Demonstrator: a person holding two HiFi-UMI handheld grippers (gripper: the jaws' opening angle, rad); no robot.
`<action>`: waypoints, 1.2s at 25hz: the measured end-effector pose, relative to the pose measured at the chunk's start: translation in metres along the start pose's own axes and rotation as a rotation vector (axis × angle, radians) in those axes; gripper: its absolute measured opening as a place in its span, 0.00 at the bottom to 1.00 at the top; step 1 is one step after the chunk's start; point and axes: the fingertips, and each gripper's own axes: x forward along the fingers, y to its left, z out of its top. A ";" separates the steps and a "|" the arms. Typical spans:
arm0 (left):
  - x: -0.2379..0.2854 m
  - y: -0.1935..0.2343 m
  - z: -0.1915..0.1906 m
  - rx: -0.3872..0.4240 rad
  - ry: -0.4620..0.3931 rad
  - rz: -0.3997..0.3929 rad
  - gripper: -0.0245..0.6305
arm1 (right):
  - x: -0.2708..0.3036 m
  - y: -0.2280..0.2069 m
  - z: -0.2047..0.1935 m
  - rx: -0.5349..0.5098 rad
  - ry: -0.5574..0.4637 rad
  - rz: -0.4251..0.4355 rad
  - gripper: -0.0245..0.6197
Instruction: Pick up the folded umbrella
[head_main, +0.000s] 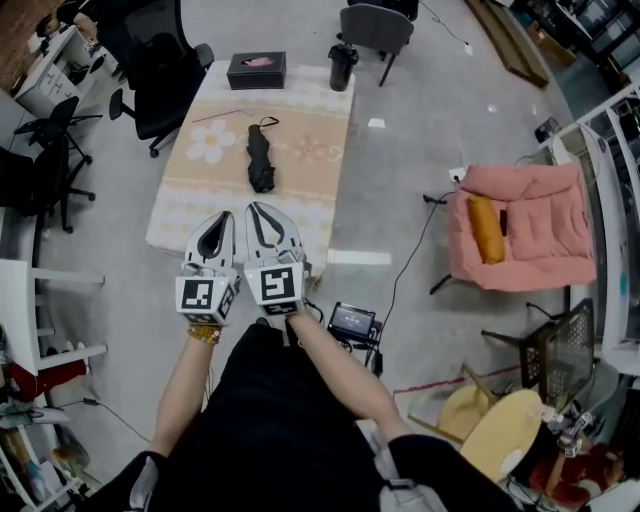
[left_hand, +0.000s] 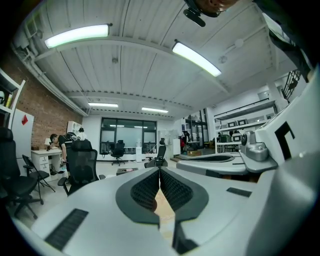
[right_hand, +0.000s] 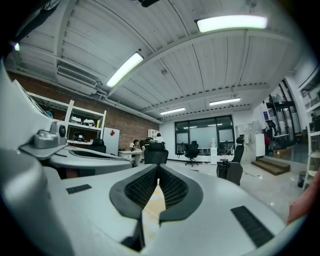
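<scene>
Head view, looking steeply down. A long table (head_main: 170, 225) carries a beige cloth (head_main: 305, 145) printed with pale flowers. The folded umbrella (head_main: 260, 157), black and strapped shut, lies on the cloth near the middle of the table, its length running along the table away from the person. A strap loop shows at its far end. At the far end of the table rests a flat black box (head_main: 256, 70), and a dark flask (head_main: 342, 66) stands by the far right corner.

The left gripper (head_main: 224, 216) and right gripper (head_main: 256, 208) are held side by side over the near end of the table, both pointing toward the umbrella and well short of it. Neither touches it. Each carries a cube with square markers at its rear.

Left gripper view: the left gripper (left_hand: 160, 169) has its ribbed pads pressed together at the tips, with nothing between them. A strip of the beige cloth shows through the gap behind the tips. Right gripper view: the right gripper (right_hand: 158, 166) is likewise closed tip to tip and empty.

To the right of the table, on the grey floor, stands a pink armchair (head_main: 545, 235) with an orange cushion (head_main: 487, 228) lying on its seat. Black office chairs (head_main: 160, 70) stand to the left of the table.
</scene>
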 end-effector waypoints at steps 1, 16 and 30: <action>0.003 0.002 -0.001 -0.001 0.004 0.001 0.06 | 0.003 -0.003 -0.001 0.000 0.002 -0.003 0.07; 0.073 0.069 -0.002 -0.028 -0.006 -0.095 0.06 | 0.096 -0.025 -0.001 -0.021 0.050 -0.107 0.07; 0.105 0.138 -0.027 -0.059 0.032 -0.121 0.06 | 0.150 -0.053 -0.061 -0.016 0.159 -0.227 0.07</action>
